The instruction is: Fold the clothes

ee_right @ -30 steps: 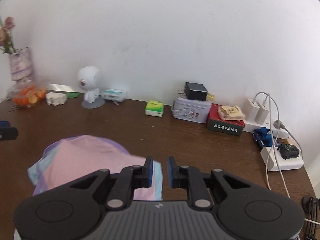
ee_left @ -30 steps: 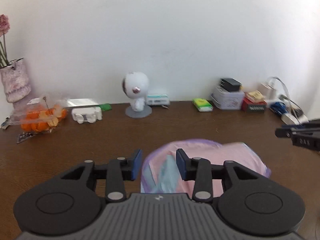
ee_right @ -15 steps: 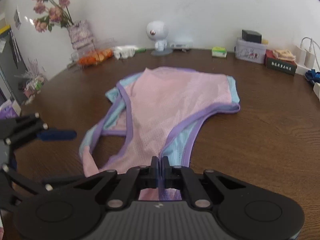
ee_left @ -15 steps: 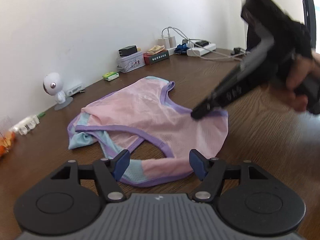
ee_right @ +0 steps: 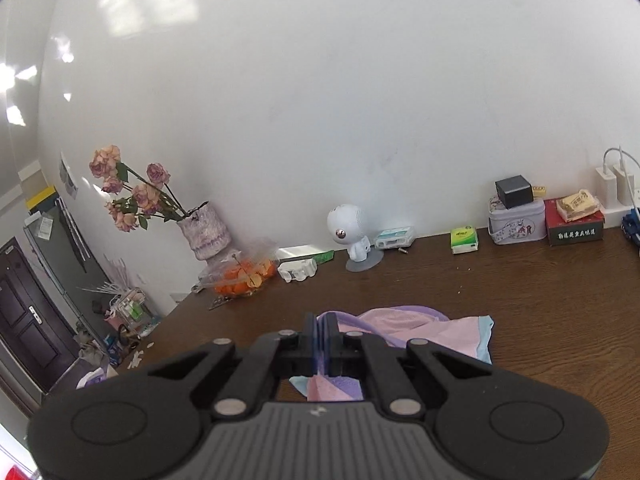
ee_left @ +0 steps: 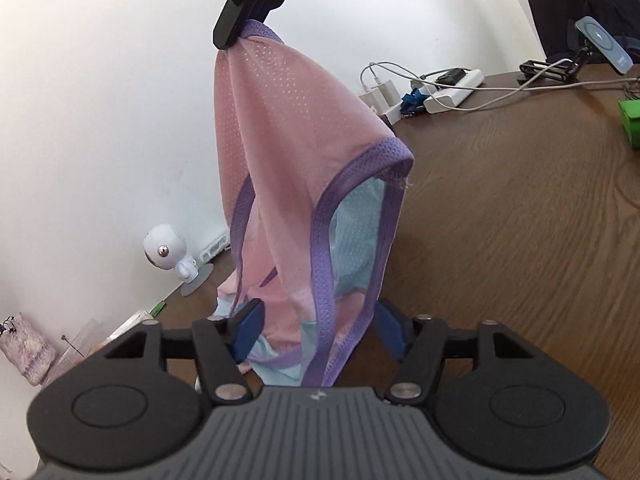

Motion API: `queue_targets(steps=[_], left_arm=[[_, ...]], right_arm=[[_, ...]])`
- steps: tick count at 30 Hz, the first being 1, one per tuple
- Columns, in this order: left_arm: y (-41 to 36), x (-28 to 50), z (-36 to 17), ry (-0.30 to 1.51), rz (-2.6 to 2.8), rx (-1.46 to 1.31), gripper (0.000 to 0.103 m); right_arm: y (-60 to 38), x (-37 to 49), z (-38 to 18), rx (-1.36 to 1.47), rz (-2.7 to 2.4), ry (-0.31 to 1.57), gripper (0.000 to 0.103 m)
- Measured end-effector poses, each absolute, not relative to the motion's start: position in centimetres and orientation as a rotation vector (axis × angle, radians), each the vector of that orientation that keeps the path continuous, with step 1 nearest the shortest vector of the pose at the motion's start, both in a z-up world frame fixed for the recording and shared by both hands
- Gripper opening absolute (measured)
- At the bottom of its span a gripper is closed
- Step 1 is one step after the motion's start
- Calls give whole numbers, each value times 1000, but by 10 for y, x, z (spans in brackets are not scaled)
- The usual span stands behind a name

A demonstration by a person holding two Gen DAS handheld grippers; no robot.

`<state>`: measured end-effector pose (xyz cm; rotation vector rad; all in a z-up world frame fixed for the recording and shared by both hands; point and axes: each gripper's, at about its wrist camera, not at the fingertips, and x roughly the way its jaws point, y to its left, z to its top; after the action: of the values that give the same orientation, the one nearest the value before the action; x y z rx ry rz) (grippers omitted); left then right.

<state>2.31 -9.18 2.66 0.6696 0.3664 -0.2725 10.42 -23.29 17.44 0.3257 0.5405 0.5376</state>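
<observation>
Overhead, the right gripper (ee_left: 230,36) pinches the purple-trimmed edge of a pink mesh garment with purple binding and pale blue panels (ee_left: 288,152), its jaws closed tight on the cloth. That garment hangs down, its lower part draped between the spread blue pads (ee_left: 250,330) of the left gripper (ee_left: 320,332), whose jaws stand apart around it. Beneath lies a dark brown wooden table (ee_left: 500,220); a small white round-headed figurine (ee_left: 166,250) stands by the white wall (ee_left: 100,120).
</observation>
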Motion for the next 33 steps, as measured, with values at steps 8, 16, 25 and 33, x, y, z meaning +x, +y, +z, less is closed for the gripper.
queue_targets(steps=[8,16,25,33], left_arm=[[-28,94,41,544,-180,378,3],[4,104,69,553,-135,214,2],[-1,79,92,485,-101,261,3],[-3,36,75,469,-48,378,5]], right_arm=[[-221,164,112,58,313,671,22],[-168,77,61,-237,438,620,36],[-125,73,25,-508,234,574,10],[-136,44,31,-569,134,411,2]])
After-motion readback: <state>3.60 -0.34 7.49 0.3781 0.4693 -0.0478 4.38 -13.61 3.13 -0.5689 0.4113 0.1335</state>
